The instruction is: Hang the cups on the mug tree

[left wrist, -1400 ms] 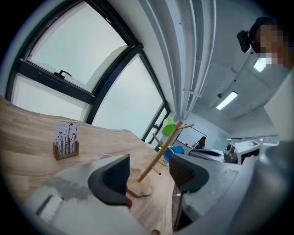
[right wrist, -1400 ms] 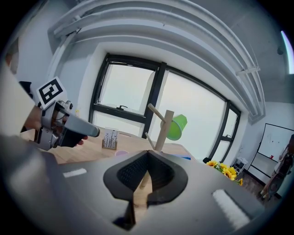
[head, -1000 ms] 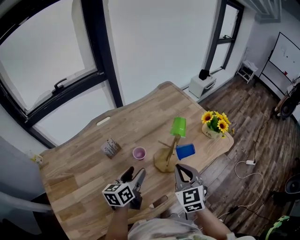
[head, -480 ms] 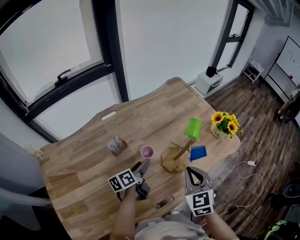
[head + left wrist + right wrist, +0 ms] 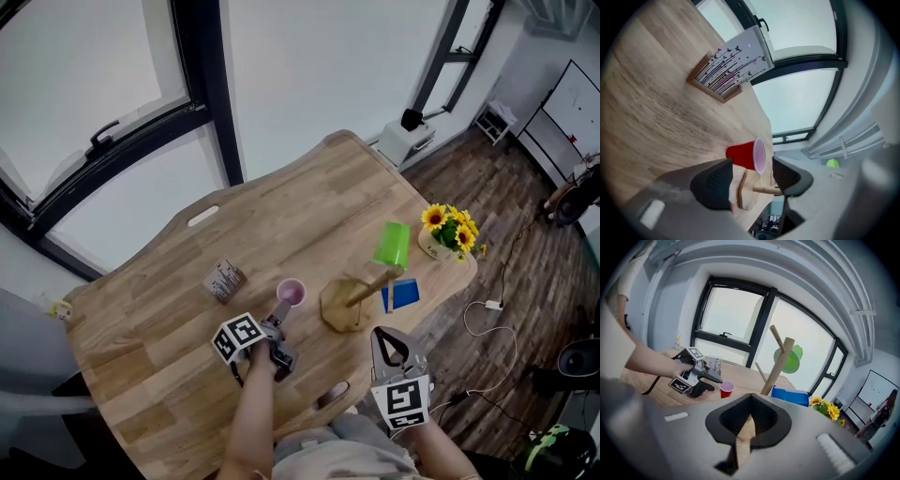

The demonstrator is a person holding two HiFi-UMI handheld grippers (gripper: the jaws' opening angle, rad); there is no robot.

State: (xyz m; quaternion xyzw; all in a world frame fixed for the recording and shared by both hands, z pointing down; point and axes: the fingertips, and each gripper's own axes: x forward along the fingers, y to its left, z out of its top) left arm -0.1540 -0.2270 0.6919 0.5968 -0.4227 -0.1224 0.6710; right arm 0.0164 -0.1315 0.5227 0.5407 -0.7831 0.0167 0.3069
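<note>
Head view high above mug tree [image 5: 349,302], steep down. Left gripper view low, rolled, near it. Right gripper view faces it, further back. All share it.

The table [image 5: 141,319] carries the mug tree [image 5: 349,302] near its front right edge. The upper cup [image 5: 392,244] hangs on a peg high on the tree. The lower cup [image 5: 403,294] sits just right of the trunk. The loose cup [image 5: 291,292] stands on the table left of the tree's base, apart from it. A small box [image 5: 223,279] lies further left. The flower pot [image 5: 448,232] stands at the right corner, behind the tree. The left gripper [image 5: 281,314] is just in front of the loose cup. The right gripper [image 5: 386,345] is in front of the tree, near the table's front edge.
</note>
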